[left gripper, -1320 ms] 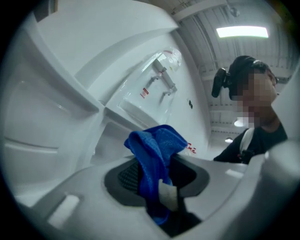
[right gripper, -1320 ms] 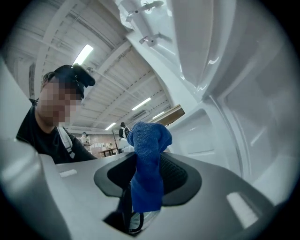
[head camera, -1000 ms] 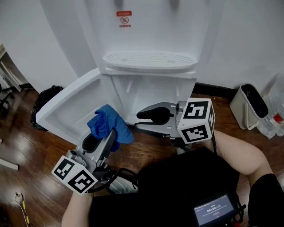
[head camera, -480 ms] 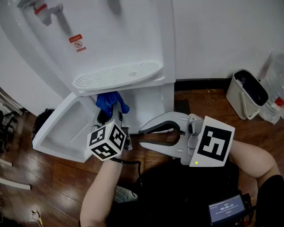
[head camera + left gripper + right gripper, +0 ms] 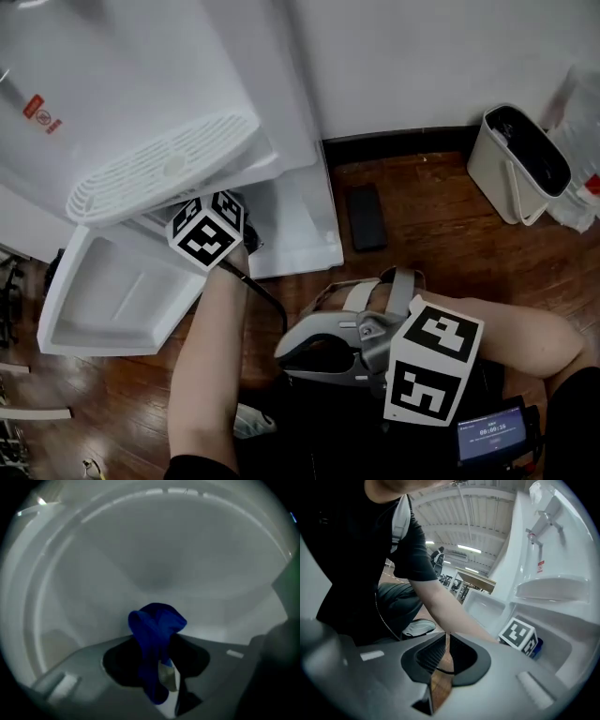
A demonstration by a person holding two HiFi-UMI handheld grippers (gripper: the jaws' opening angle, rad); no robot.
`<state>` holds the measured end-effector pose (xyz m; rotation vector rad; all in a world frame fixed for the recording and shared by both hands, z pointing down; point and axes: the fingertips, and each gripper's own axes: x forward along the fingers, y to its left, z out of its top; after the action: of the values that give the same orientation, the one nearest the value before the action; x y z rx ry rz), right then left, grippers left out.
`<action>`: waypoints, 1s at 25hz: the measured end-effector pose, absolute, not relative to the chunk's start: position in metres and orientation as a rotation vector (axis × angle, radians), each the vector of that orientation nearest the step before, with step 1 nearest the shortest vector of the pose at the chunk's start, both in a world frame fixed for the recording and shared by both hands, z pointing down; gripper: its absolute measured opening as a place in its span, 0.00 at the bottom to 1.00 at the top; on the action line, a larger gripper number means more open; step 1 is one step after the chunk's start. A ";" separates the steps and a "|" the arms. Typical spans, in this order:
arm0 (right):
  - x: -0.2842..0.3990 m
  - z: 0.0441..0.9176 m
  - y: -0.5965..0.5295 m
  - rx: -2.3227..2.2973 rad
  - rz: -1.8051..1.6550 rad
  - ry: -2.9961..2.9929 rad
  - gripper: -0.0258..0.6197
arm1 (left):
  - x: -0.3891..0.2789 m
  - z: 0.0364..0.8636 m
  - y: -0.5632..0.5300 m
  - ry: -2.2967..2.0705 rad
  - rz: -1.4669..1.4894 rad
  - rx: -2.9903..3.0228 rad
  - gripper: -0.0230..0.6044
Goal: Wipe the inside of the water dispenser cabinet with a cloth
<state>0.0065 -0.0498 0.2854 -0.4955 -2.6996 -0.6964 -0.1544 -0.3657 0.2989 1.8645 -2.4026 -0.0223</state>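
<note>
The white water dispenser's lower cabinet point(image 5: 292, 217) stands open, its door point(image 5: 112, 300) swung out to the left. My left gripper point(image 5: 161, 667) is shut on a bunched blue cloth point(image 5: 157, 637) and reaches inside the cabinet, close to the pale back wall. In the head view only its marker cube point(image 5: 208, 232) and the forearm show at the opening. My right gripper point(image 5: 291, 354) hangs low in front of the body, away from the cabinet. Its jaws have just been closing and now stand almost together with nothing between them point(image 5: 443, 667).
A white waste bin point(image 5: 520, 159) stands on the wooden floor at the right by the wall. A dark flat object point(image 5: 366, 216) lies on the floor beside the cabinet. The drip tray point(image 5: 159, 169) juts out above the opening. A small screen device point(image 5: 492, 436) sits at the lower right.
The left gripper has carried the blue cloth from in front of the door into the cabinet. The right gripper's jaws have closed and it has sunk lower.
</note>
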 end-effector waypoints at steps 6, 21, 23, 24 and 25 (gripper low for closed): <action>0.011 0.280 -0.045 -0.599 -0.622 -2.741 0.07 | -0.108 0.308 -0.382 -2.254 -0.038 2.086 0.27; 0.012 0.266 -0.076 -0.561 -0.246 -2.874 0.06 | -0.080 0.341 -0.386 -2.149 0.083 2.248 0.26; 0.010 0.264 -0.074 -0.577 -0.268 -2.880 0.06 | -0.097 0.341 -0.382 -2.257 0.099 2.151 0.26; 0.010 0.263 -0.074 -0.579 -0.271 -2.883 0.06 | -0.104 0.341 -0.381 -2.302 0.102 2.106 0.26; 0.010 0.263 -0.074 -0.579 -0.271 -2.886 0.06 | -0.111 0.341 -0.379 -2.345 0.098 2.055 0.26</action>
<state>0.0101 -0.0740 0.2625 -0.5788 -2.8862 -0.2713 -0.1111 -0.3789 0.3405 2.0549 -2.3453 0.0978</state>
